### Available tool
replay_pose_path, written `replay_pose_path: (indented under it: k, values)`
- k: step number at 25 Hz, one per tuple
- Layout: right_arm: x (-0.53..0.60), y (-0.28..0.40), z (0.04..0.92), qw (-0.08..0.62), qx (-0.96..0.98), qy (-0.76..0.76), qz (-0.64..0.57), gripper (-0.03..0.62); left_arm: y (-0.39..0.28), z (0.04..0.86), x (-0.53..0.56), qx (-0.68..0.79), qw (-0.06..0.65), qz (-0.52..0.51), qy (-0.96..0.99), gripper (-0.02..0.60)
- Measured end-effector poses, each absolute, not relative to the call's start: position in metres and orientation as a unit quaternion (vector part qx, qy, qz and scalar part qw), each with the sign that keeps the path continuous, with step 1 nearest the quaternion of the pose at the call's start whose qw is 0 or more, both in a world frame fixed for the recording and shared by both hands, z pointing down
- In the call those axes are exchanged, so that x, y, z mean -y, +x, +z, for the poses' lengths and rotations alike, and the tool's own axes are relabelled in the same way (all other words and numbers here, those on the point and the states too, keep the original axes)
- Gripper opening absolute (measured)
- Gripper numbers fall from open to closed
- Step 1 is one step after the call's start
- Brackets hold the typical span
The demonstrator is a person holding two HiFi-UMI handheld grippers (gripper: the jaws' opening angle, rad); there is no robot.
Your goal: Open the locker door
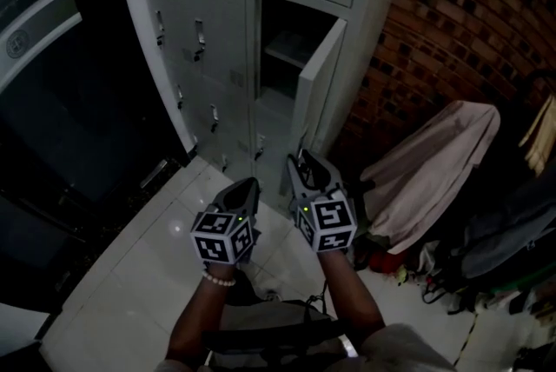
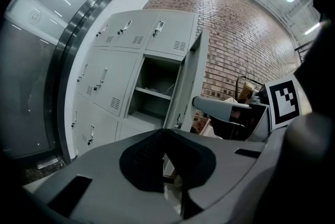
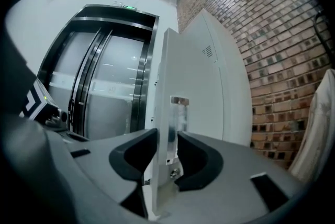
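The grey locker door [image 1: 317, 83] stands swung out from its compartment [image 1: 282, 49], which shows a shelf inside. My right gripper [image 1: 301, 157] is at the door's free edge. In the right gripper view the gripper [image 3: 167, 149] straddles that edge, one pad on each side, and appears to press on the metal handle plate [image 3: 177, 113]. My left gripper [image 1: 252, 183] hangs beside it, clear of the lockers. Its jaws [image 2: 165, 139] meet at the tips with nothing between them. The open door [image 2: 191, 81] also shows in the left gripper view.
The locker bank [image 1: 208, 40] has several shut doors with small handles. A brick wall [image 1: 469, 14] runs to the right. A beige cloth [image 1: 434, 162] and dark bags [image 1: 512, 231] lie low on the right. Lift doors [image 3: 104, 87] stand behind, and the floor [image 1: 148, 275] is white tile.
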State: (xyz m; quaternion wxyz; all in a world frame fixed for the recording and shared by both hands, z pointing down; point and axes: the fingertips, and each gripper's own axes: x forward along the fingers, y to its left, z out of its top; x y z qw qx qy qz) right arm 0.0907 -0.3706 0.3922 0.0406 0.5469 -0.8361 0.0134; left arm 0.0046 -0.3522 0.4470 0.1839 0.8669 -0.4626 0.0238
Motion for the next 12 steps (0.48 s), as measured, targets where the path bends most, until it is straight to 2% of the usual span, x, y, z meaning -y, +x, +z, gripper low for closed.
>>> replay_pose_path:
  k: [12]
  values:
    - [0.35,0.136,0.39,0.025,0.81,0.586,0.009,0.144,0.027,0.454,0.339,0.45,0.188,0.035,0.872,-0.009]
